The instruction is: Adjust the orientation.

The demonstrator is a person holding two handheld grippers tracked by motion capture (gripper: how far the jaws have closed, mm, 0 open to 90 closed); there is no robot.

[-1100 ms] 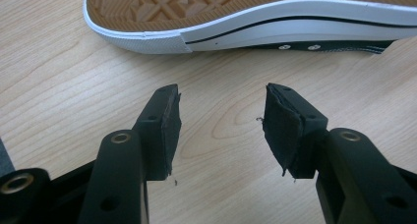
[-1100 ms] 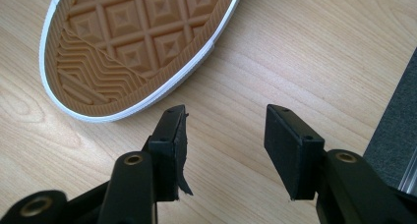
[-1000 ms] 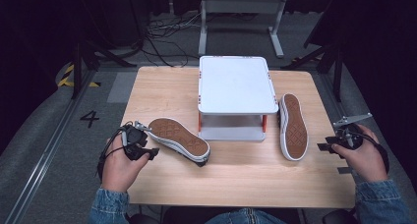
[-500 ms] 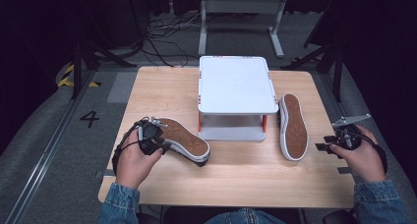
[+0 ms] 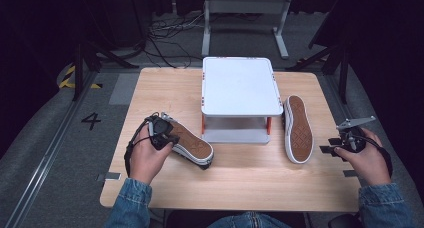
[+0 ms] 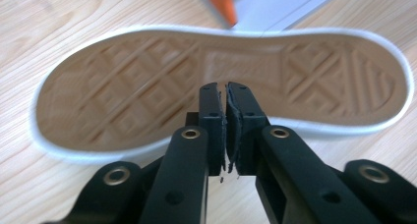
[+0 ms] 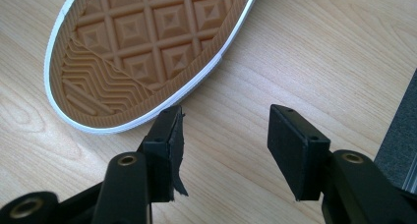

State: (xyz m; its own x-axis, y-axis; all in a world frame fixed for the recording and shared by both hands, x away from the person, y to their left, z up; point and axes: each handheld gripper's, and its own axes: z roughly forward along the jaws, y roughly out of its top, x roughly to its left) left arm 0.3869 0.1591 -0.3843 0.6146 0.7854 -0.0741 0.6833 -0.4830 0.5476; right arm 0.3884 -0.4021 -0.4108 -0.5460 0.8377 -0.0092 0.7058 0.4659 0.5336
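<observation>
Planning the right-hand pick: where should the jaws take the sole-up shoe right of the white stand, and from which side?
Grip the right shoe across its narrow waist, on the white sidewalls, coming in from the right gripper side. It lies sole up, so the rubber edge is exposed, and that gripper's open jaws look wide enough.

A wooden table (image 5: 240, 183) carries two upturned shoes (image 5: 192, 145) (image 5: 298, 130) and a white stand (image 5: 240, 85).

Bright overhead light on the table (image 5: 240, 183), dark surroundings, slightly soft focus.
</observation>
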